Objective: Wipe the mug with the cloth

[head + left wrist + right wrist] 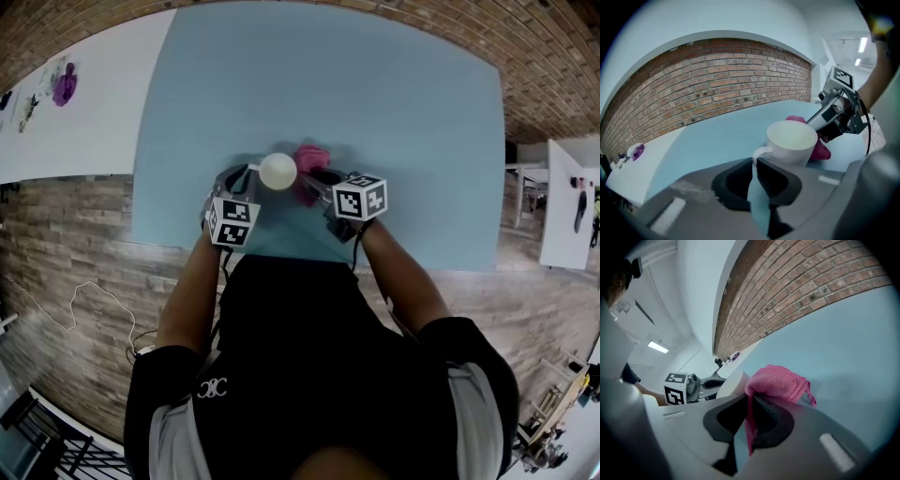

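here left tongs (755, 165) clamp mug handle (759, 153), right tongs (750, 409) clamp cloth (780, 382)

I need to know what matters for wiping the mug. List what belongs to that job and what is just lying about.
Belongs to the job:
- white mug, handle clamped by the left gripper
- pink cloth, pinched by the right gripper

Just lying about:
- purple item on the white side table
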### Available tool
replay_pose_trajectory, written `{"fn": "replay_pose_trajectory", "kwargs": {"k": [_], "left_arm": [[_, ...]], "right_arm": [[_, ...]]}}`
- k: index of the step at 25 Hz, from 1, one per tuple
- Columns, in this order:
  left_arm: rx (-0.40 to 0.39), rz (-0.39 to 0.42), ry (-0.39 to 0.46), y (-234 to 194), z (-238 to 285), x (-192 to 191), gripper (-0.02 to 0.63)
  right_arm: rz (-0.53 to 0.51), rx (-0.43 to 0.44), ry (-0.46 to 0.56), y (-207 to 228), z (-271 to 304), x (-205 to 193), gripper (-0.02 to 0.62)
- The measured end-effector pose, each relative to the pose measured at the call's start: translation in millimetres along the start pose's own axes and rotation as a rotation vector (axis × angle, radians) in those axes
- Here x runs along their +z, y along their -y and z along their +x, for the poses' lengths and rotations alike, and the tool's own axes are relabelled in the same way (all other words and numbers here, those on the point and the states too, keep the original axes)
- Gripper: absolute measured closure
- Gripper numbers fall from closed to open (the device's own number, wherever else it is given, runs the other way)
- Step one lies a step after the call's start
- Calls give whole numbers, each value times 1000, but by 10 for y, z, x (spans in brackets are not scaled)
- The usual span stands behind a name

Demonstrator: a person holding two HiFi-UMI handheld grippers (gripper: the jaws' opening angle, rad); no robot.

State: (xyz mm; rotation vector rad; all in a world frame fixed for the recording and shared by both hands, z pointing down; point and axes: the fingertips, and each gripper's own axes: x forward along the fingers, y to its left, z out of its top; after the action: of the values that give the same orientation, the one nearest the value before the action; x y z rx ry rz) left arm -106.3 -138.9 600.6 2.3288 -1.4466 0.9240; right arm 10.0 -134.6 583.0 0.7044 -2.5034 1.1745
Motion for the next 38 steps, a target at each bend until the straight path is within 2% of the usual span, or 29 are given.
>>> {"fn": "replay_pose_trajectory", "kwargs": {"k": [3,6,15,18,22,24,27,30,34,38], "left_arm": [[9,-5,-1,22,-35,-32,566],[-1,-6,-4,54,-60,-55,568],[15,-7,-26,-17,-45,-78,575],[30,-37,-29,-23,-56,-85,577],[37,-66,-27,-11,-58,-103,578],[20,-40,-25,9,-43,-90,578],[-14,17,-19,15,-25,-72,577],[-59,68,-1,16,14,-27,577],[-118,176,18,62,65,51,575],[-142,247,23,140,120,113,572]], "right_arm": [[-44,16,46,-158,-101,67,555],[-107,15,48,-273,-139,17,555],[-106,59,-44,-529,-2,-485,555],[-110,58,-68,-576,15,-591,555],[-155,100,-132,-741,55,-822,555],[-168,106,-143,-765,75,-879,555],[-117,90,-105,-656,50,-774,555],[-50,43,-22,-397,-82,-487,555],[9,3,84,-135,-222,-60,555],[12,19,68,-96,-118,70,555]]}}
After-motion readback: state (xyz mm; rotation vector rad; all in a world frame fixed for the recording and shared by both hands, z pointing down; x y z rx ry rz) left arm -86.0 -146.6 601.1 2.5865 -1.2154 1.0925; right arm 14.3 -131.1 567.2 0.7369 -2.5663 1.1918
